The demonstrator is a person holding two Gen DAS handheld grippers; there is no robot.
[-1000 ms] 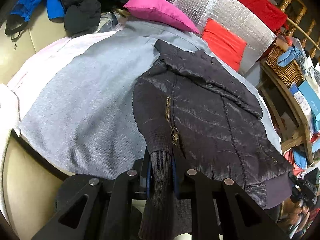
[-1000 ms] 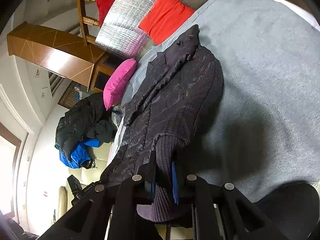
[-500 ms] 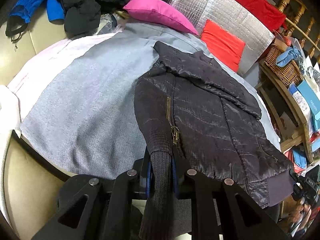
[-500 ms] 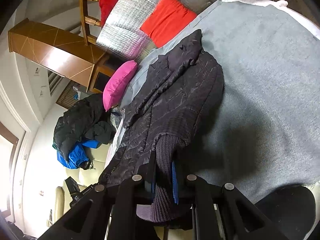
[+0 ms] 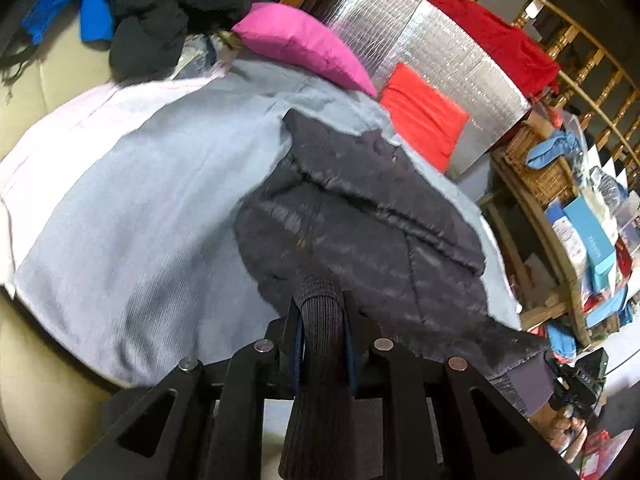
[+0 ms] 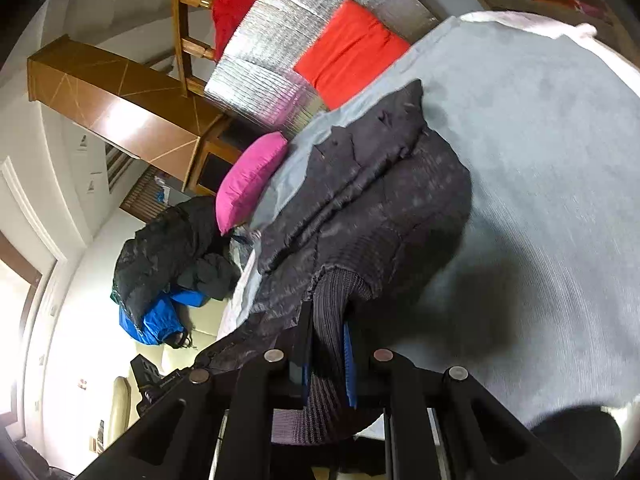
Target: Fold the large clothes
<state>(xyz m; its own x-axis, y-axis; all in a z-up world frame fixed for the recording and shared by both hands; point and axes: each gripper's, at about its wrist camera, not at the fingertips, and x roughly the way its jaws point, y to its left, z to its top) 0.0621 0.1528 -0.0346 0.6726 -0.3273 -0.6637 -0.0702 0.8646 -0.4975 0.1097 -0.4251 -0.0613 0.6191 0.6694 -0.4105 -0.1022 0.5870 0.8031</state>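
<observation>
ribbed knit hem (image 5: 320, 320) of the dark quilted jacket (image 5: 360, 232) is pinched in the left gripper (image 5: 322, 344) at lower centre; the right gripper (image 6: 326, 356) clamps another ribbed edge. jacket spreads mid-frame over grey bedding (image 5: 140, 208); pink pillow (image 5: 300, 44) upper centre.

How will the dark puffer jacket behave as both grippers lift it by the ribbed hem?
Likely floppy: the dark puffer jacket already bunches and sags between the grips. Its shiny quilted shell looks slippery, so it may slide over the grey blanket. The ribbed hem looks grippier, likely holding in the fingers.
</observation>
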